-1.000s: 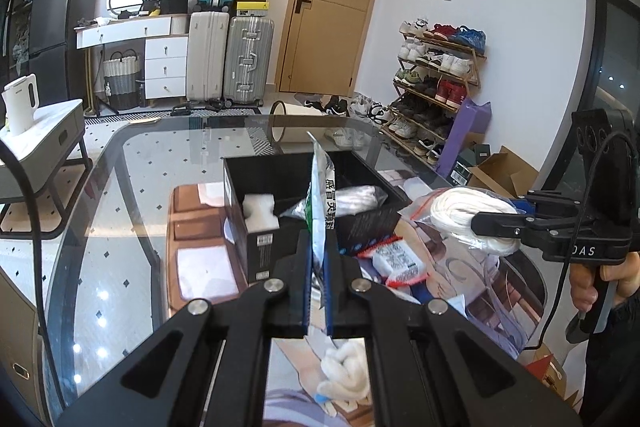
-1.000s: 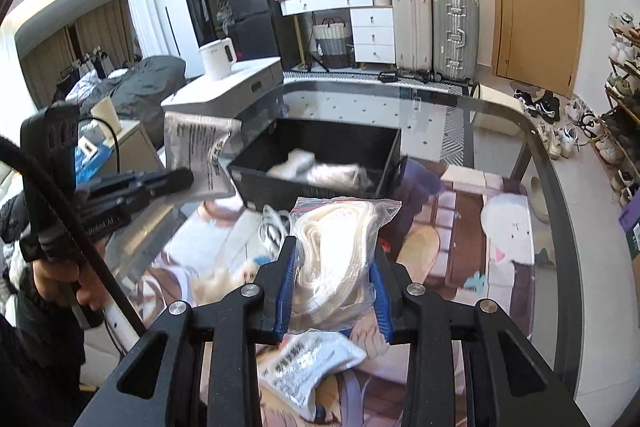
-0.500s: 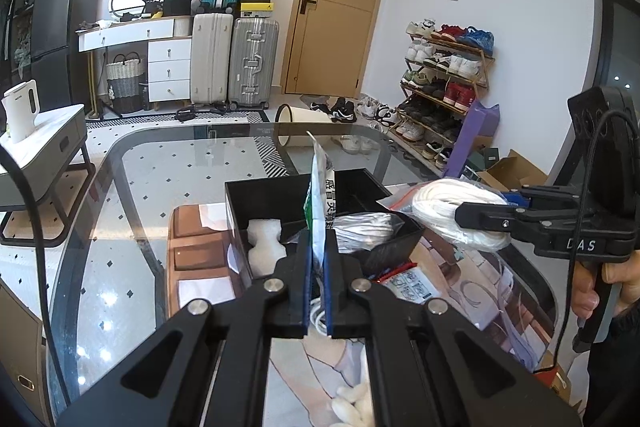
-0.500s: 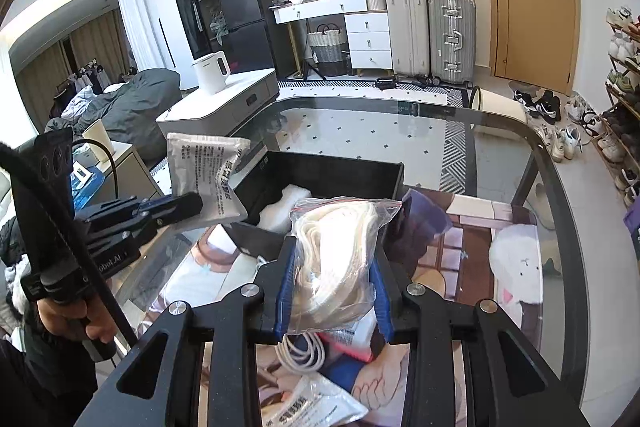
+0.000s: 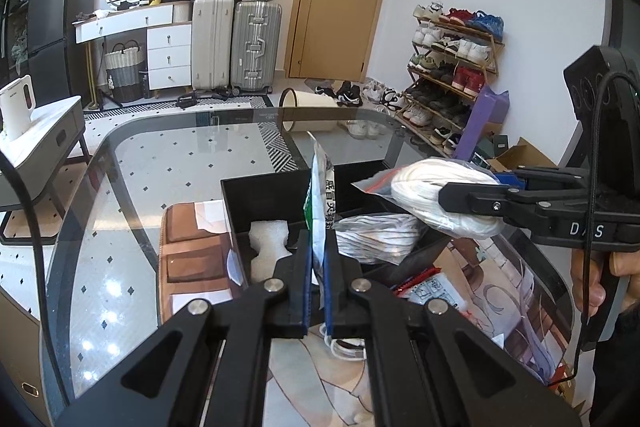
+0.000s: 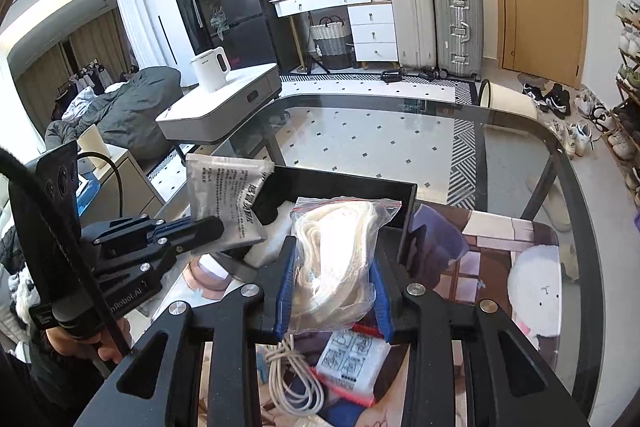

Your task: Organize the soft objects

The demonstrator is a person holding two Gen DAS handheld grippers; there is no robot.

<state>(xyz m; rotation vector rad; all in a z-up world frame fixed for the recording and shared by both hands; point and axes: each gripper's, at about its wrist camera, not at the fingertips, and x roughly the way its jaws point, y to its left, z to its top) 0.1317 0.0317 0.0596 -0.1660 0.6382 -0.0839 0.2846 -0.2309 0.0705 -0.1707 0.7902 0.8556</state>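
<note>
Left wrist view: both grippers are carrying packets above the black bin.

The left gripper (image 5: 317, 279) is pinching a flat silver sachet (image 5: 320, 203) edge-on, and the right gripper (image 6: 331, 291) is clamping a clear bag of white cord (image 6: 338, 259). Both packets are hanging over the near wall of the black bin (image 5: 264, 191), which is sitting mid-way along the glass table (image 5: 168, 155), holding a foam piece (image 5: 268, 243) and another striped bag (image 5: 376, 235). A cable (image 6: 296, 383) and a red-edged packet (image 6: 350, 363) are lying on the table nearer the person.

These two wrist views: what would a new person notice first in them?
Most striking are the two loads held above the black bin on the glass table. The left gripper pinches a flat printed sachet upright. The right gripper clamps a clear bag of white cord near the bin's rim.
</note>
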